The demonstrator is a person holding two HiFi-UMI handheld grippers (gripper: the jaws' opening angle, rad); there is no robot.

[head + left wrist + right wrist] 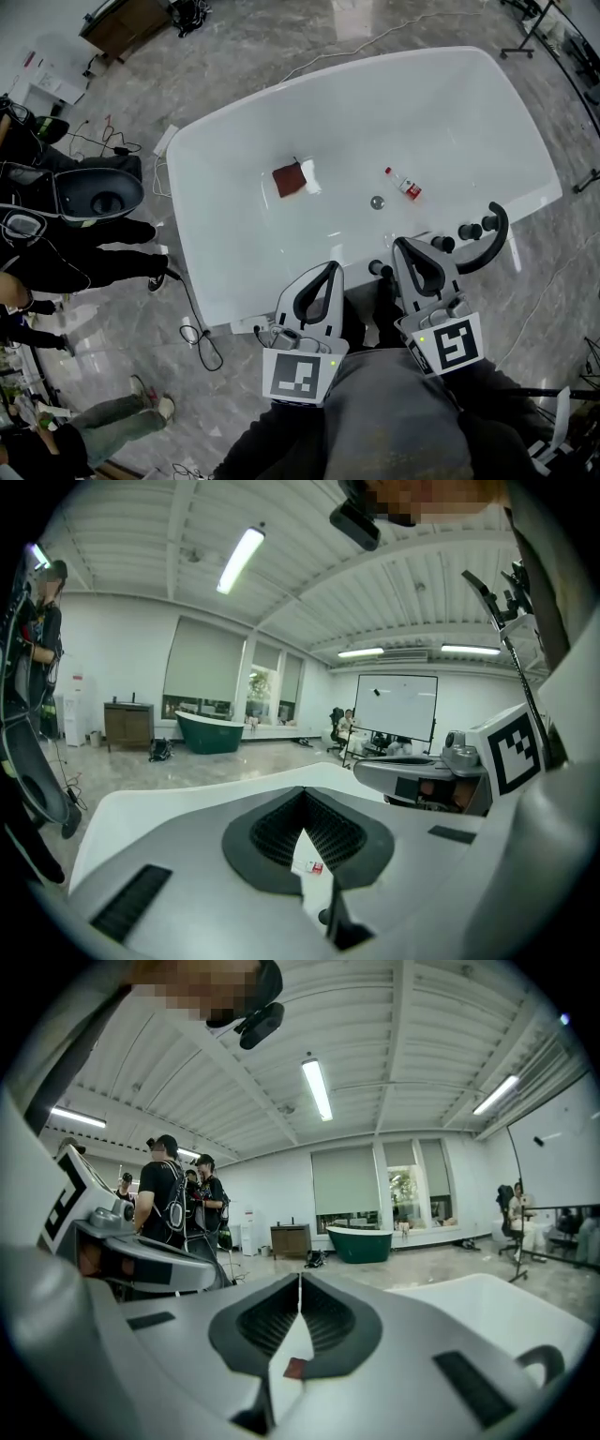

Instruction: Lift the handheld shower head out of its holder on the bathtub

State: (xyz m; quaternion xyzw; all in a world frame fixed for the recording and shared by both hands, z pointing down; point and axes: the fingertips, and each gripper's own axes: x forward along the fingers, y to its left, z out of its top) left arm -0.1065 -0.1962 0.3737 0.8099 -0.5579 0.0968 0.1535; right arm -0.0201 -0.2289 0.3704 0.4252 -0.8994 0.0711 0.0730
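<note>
Looking down in the head view, a glossy white bathtub [441,112] stands on a grey marbled floor [281,37], with open floor beyond its far rim from 11 to 1 o'clock. At 9 o'clock, people [66,251] and a dark bowl-shaped fixture [94,192] crowd the tub's left end. The handheld shower head [496,236], black and curved, rises from the near rim at 4 o'clock, just beside round black knobs [466,230]; what it sits in is too small to tell. The left tongs [328,270] and right tongs [405,246] reach over the near rim at 6 o'clock, the right near the knobs and apart from the shower head. Inside the tub lie a brown-red square pad [289,179], a small red-and-white pack [408,186] and a metal drain [377,202]. The person's body cuts off the rim below.

Left gripper view: the left tongs [303,791] have their tips together and hold nothing. Their pads are dark and ribbed, and the pack shows through the gap beneath.

Right gripper view: the right tongs [300,1279] are likewise closed and empty. The pad shows beneath, and the shower head's curve sits at 4 o'clock, partly cut off.
</note>
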